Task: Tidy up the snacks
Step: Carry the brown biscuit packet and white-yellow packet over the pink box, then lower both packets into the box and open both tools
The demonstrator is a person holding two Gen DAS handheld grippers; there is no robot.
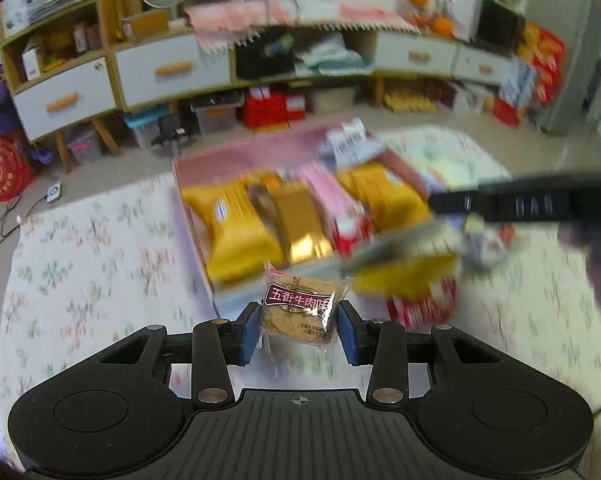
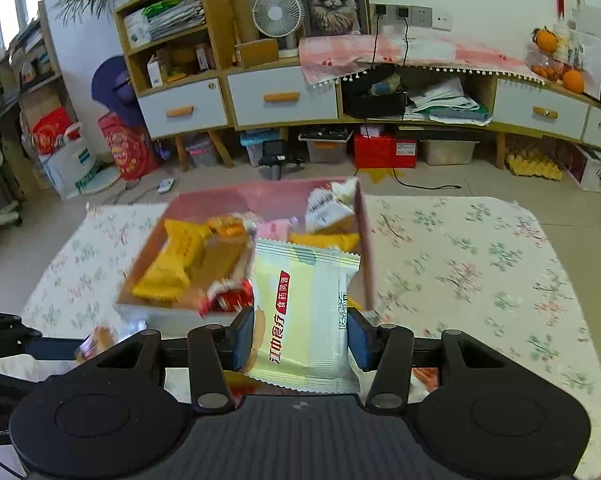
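The small brown snack pack (image 1: 298, 312) sits between the blue pads of the left tool (image 1: 298, 330), which pinches it by its sides. It hangs in the air just in front of the pink box (image 1: 236, 152). The right tool (image 2: 300, 334) pinches a bigger pale green snack bag (image 2: 306, 312) the same way, also near the front of the box.

The box already holds yellow packs (image 1: 236, 224), a gold one (image 1: 300, 220) and pink ones (image 1: 332, 200), so it looks quite full. It rests on a flowery tabletop (image 1: 92, 248). A few more snacks (image 1: 420, 304) lie just outside the box.

What could go wrong? The wrappers are slippery, so a pack might slide out and fall on the tabletop. Both tools are close together, so they could bump. A pack dropped onto the crowded pile might tip over the box edge.
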